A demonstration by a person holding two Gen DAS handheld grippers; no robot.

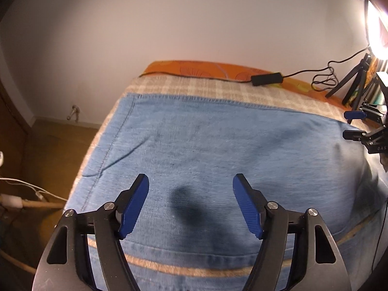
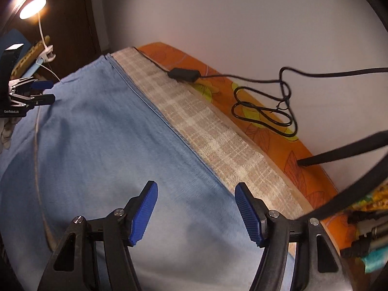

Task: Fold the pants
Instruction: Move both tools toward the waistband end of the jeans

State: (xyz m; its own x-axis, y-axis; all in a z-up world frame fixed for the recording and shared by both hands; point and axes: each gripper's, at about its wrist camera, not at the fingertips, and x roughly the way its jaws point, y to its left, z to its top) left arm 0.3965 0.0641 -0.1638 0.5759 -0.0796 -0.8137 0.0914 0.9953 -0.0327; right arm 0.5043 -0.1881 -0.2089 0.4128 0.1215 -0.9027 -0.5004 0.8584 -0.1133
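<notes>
Light blue denim pants (image 1: 206, 150) lie spread flat on a plaid blanket (image 1: 194, 88) over a bed, with a side pocket seam at the left. My left gripper (image 1: 190, 181) hovers above the pants, jaws open and empty. In the right wrist view the pants (image 2: 101, 140) fill the lower left, their stitched edge running diagonally along the plaid blanket (image 2: 218, 140). My right gripper (image 2: 196, 189) is open and empty above that edge. Each gripper shows in the other's view: the right gripper (image 1: 351, 126) at the far right, the left gripper (image 2: 46, 92) at the far left.
An orange patterned sheet (image 2: 266, 126) borders the bed by the white wall, with a black power adapter (image 2: 184, 74) and looped cable (image 2: 264, 111) on it. Black tripod legs (image 2: 339, 155) stand at the right. A bright lamp (image 2: 32, 7) shines at upper left. Wooden floor (image 1: 55, 150) lies left of the bed.
</notes>
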